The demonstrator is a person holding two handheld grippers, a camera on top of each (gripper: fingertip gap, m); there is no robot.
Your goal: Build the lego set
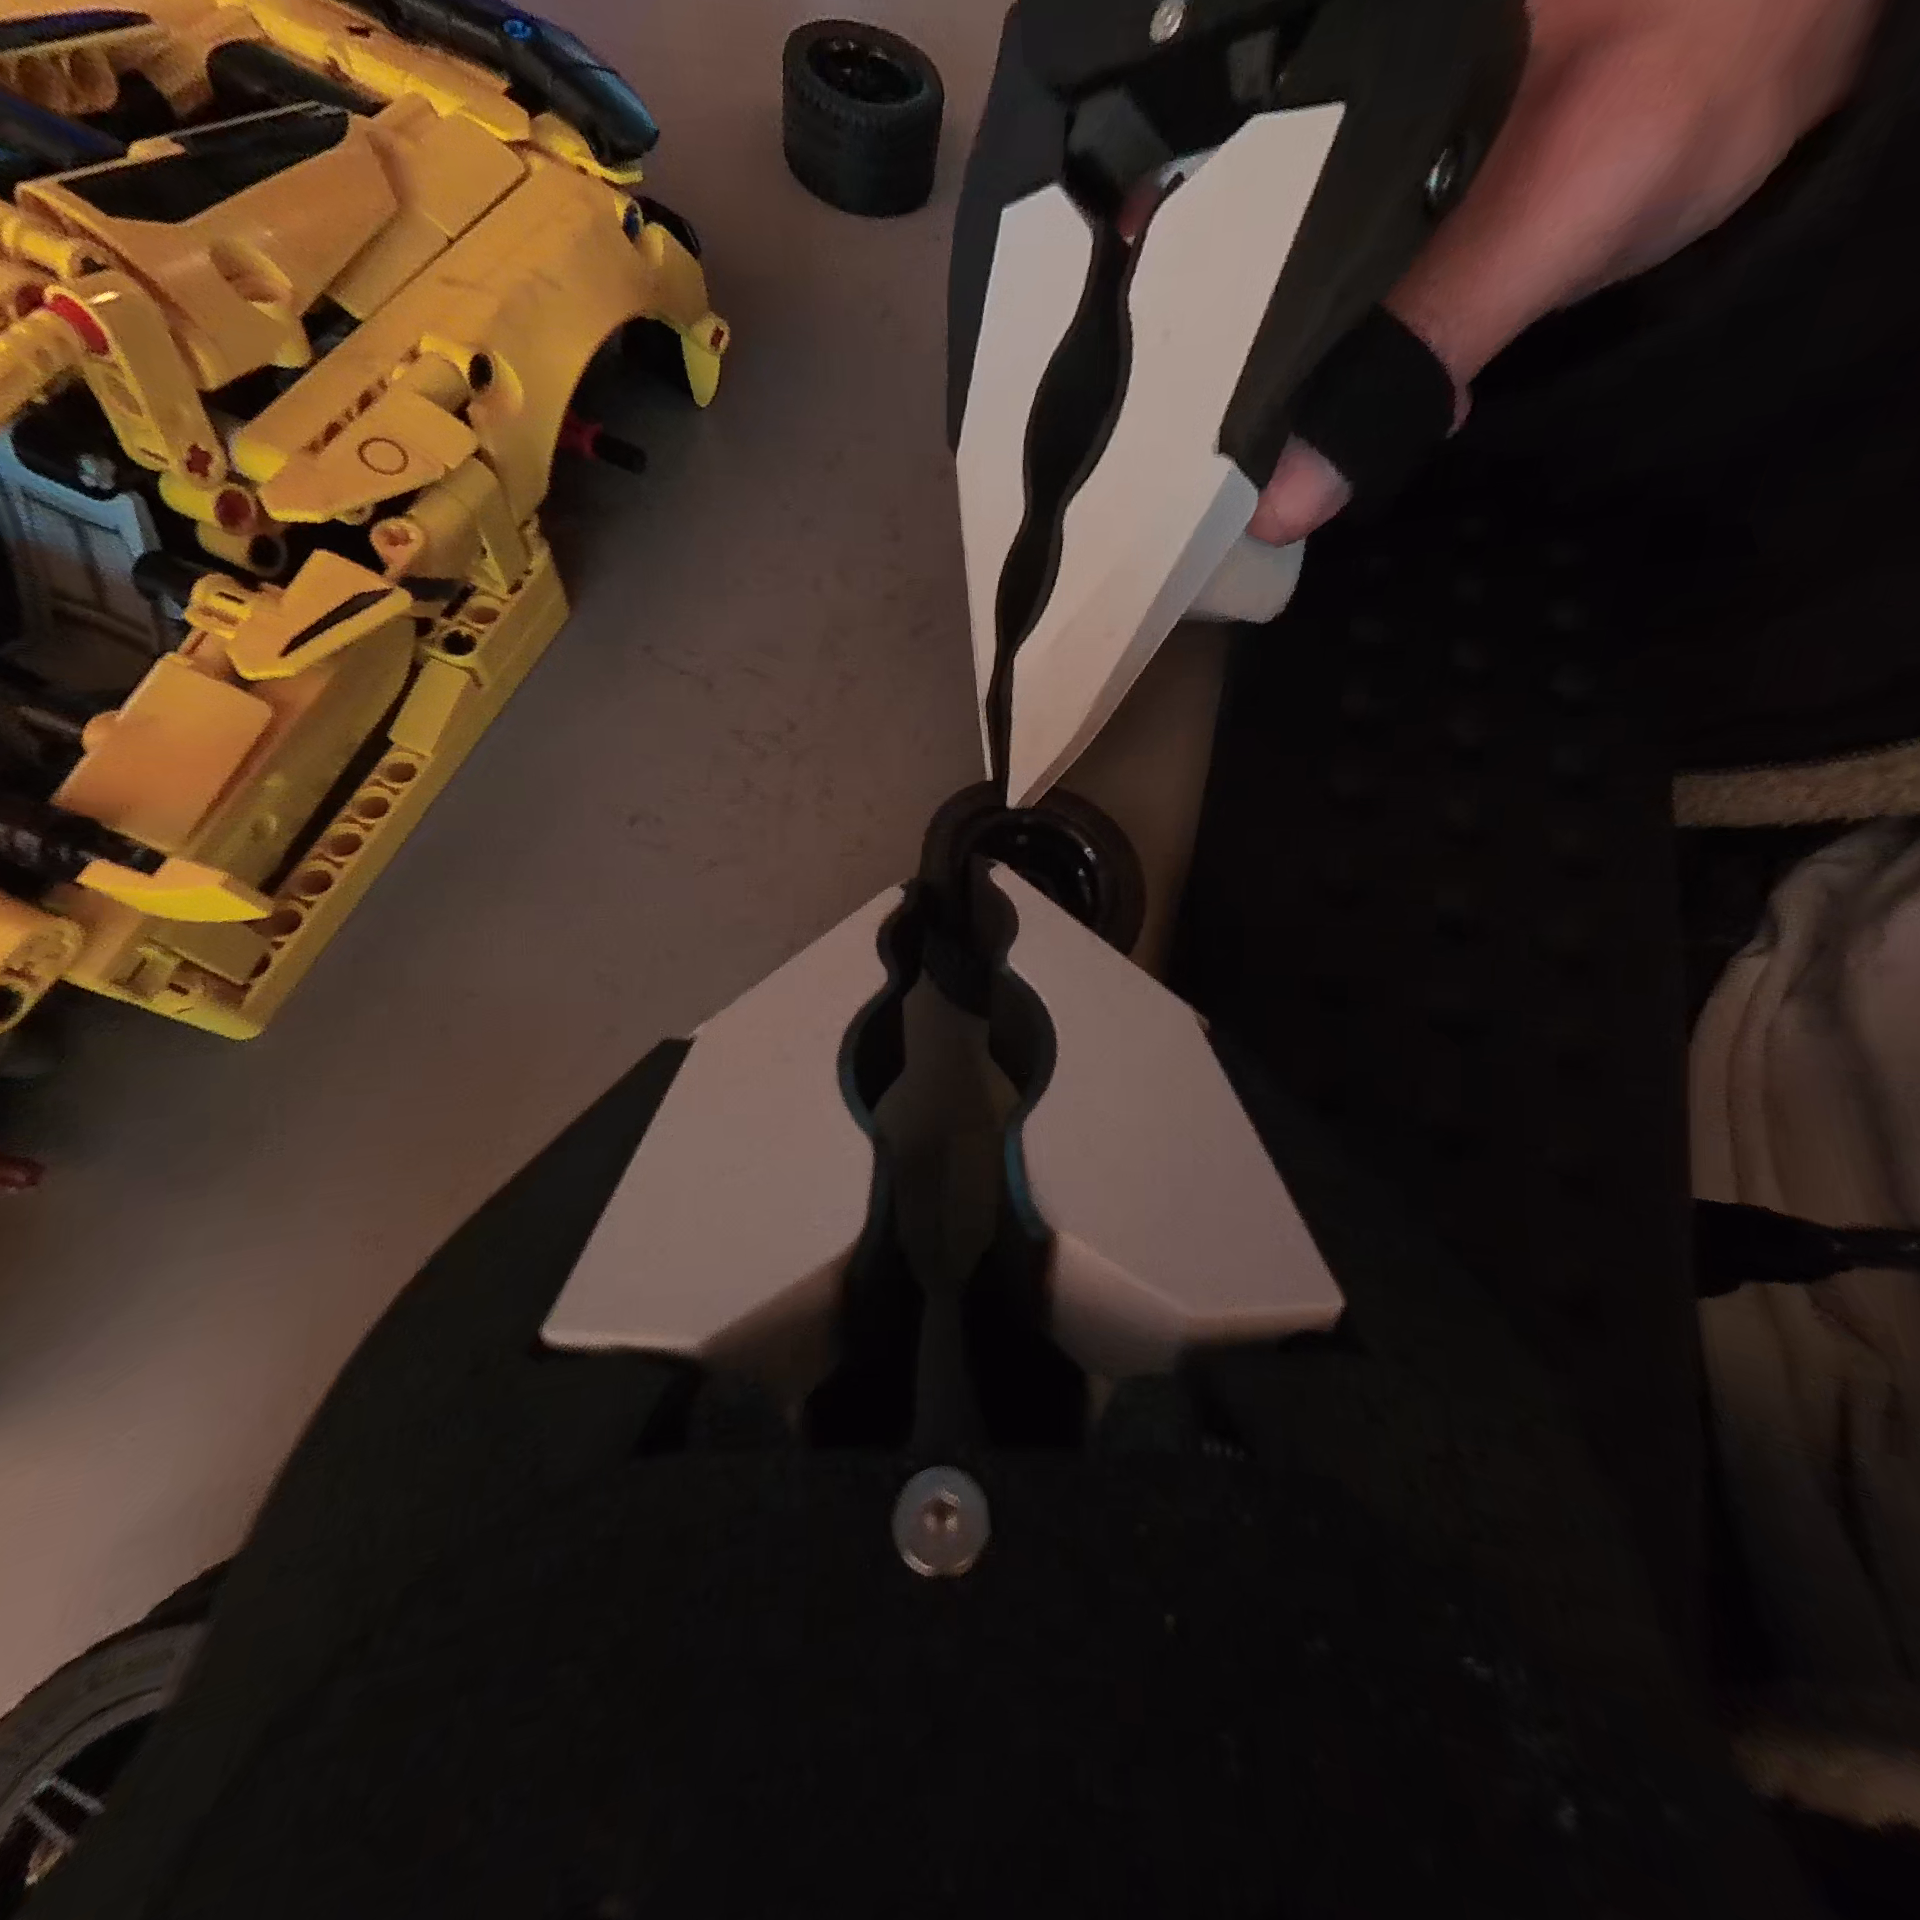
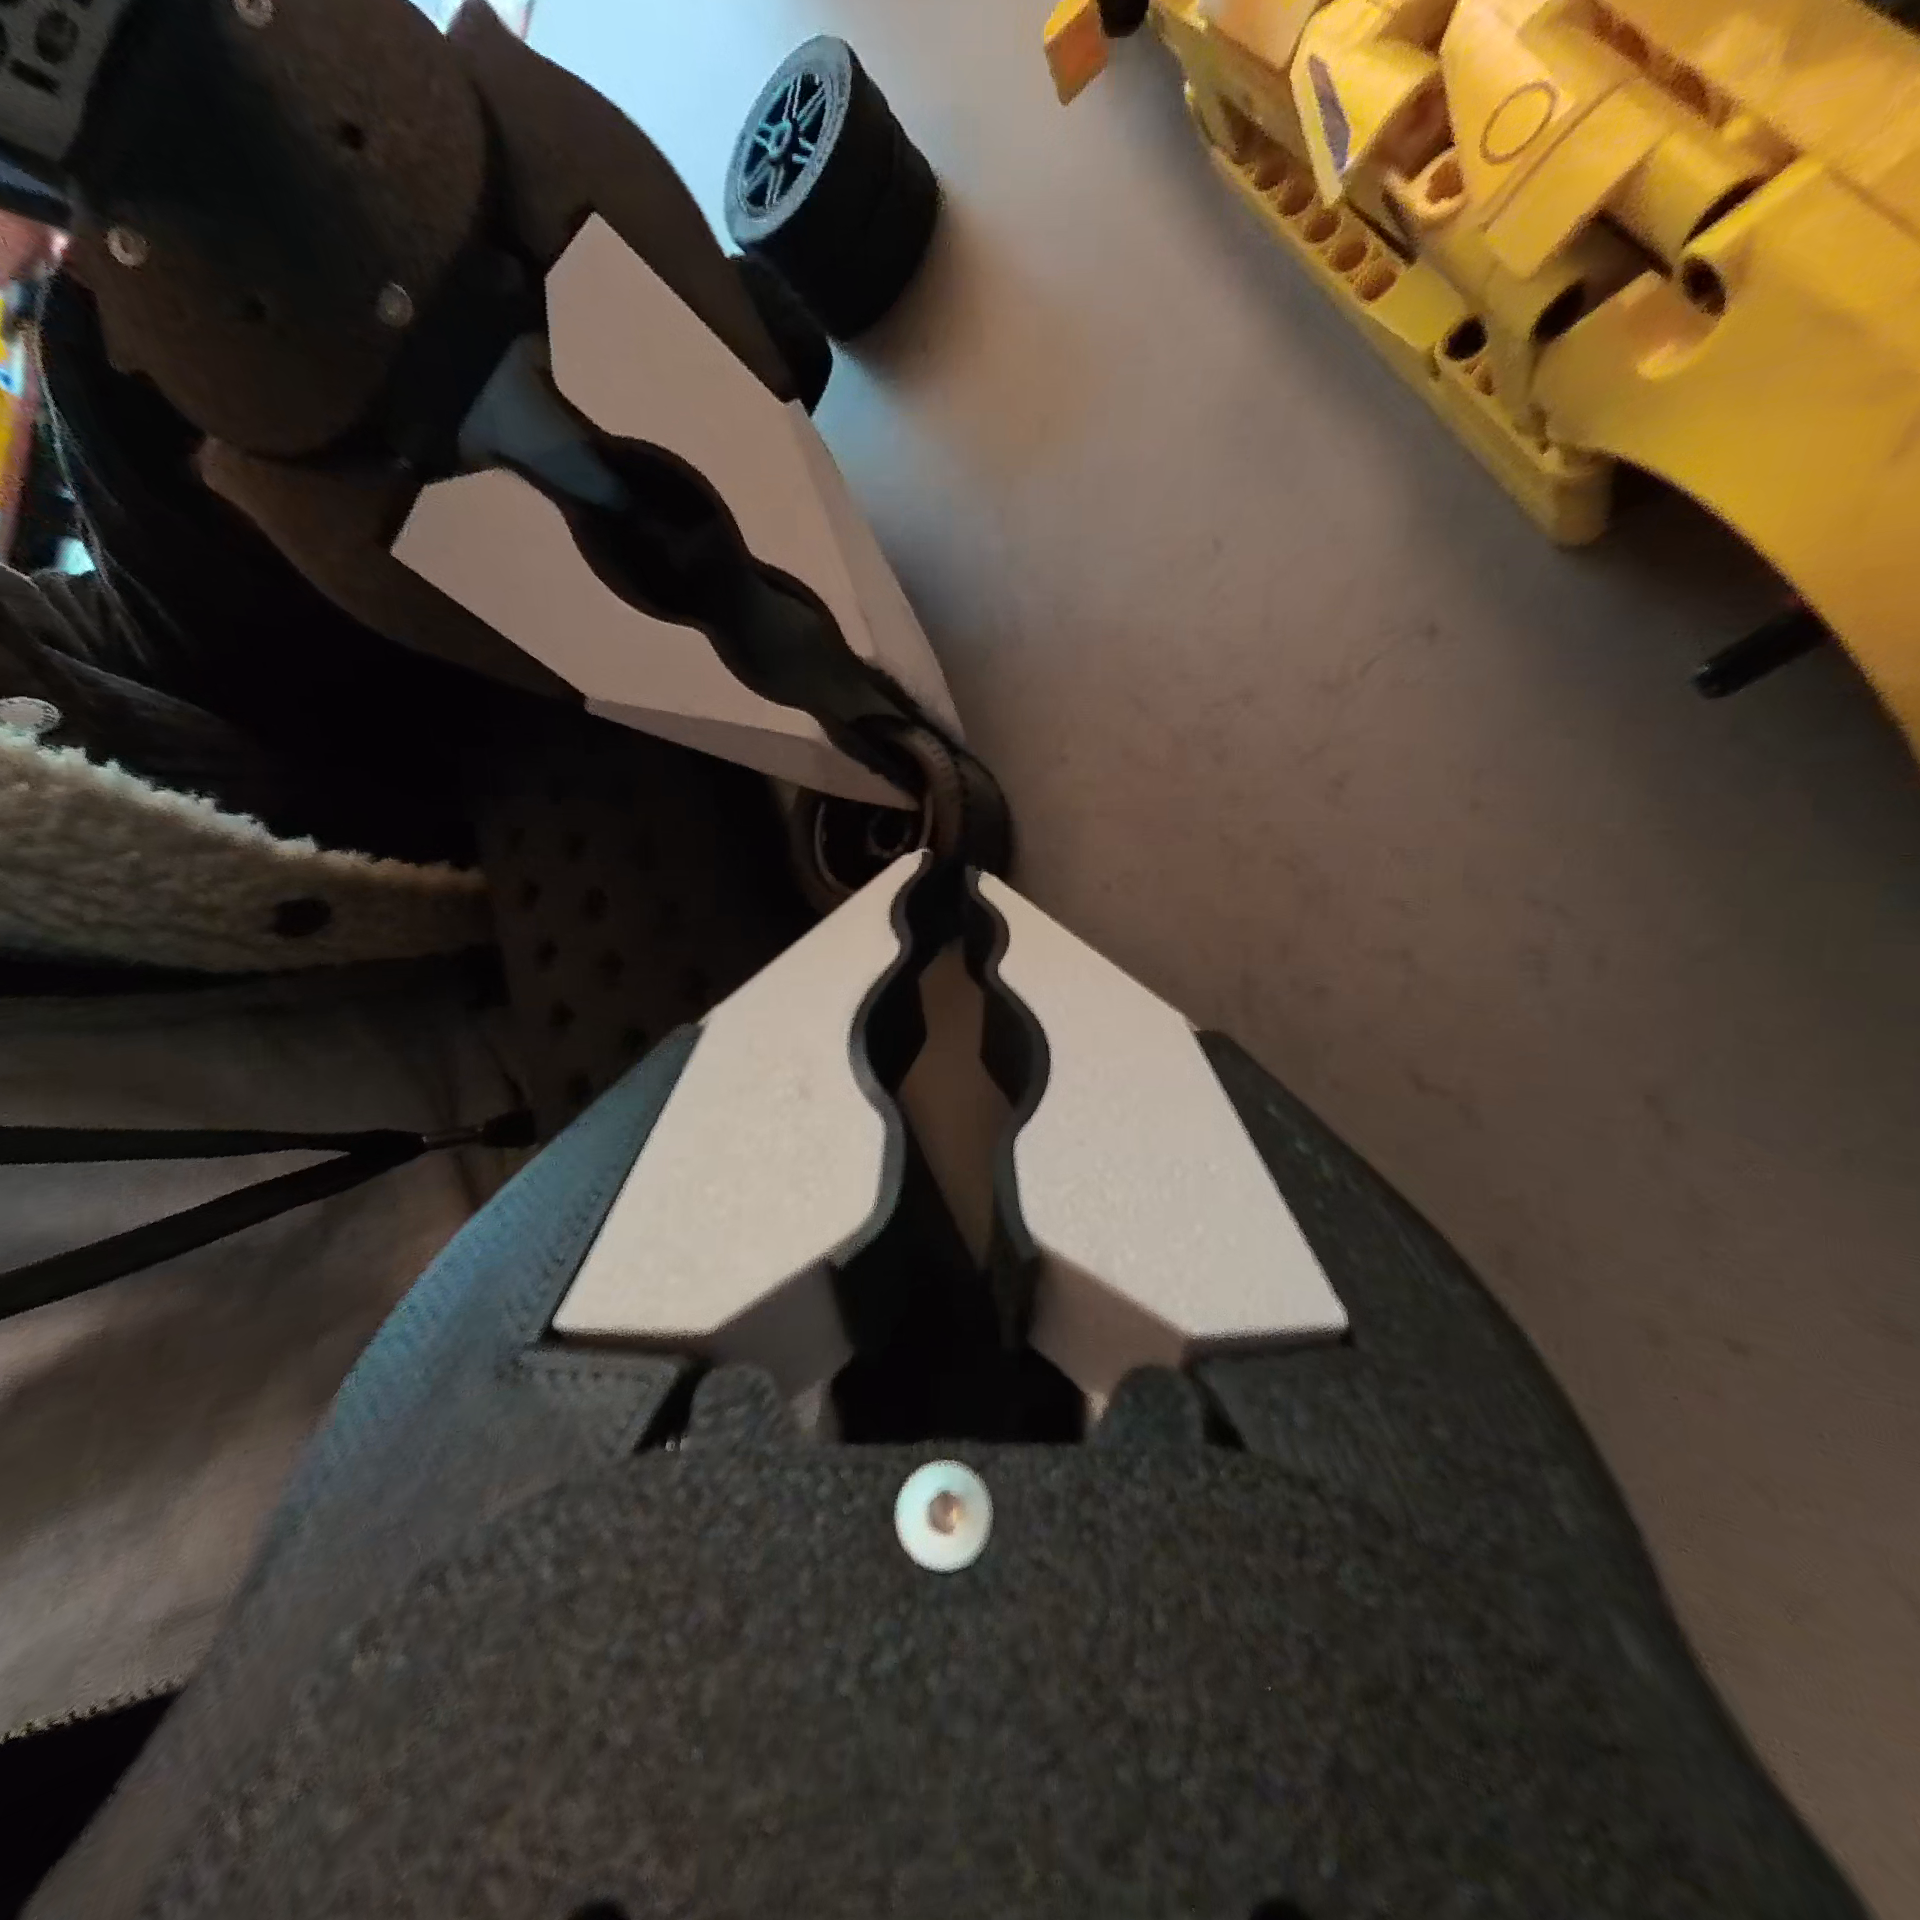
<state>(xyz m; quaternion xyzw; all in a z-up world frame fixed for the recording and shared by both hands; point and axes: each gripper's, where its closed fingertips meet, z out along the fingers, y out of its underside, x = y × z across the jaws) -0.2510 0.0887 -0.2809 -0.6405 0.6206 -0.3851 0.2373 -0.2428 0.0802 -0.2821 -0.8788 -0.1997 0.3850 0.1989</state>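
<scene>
Grey matte table (image 1: 727, 727), dim warm light; table edge at right, person's dark clothing beyond. Yellow car (image 1: 260, 468) at left, wheel arch bare. Spare wheel (image 1: 862, 120) lies near car, well apart from grippers. Centre: left gripper (image 1: 951, 883) and right gripper (image 2: 940, 868) meet tip to tip at table edge, both sets of fingers pinching same black tyre (image 2: 961, 790). Rim (image 1: 1081, 862) just behind tyre. Hand (image 1: 1621, 197) on right gripper.
</scene>
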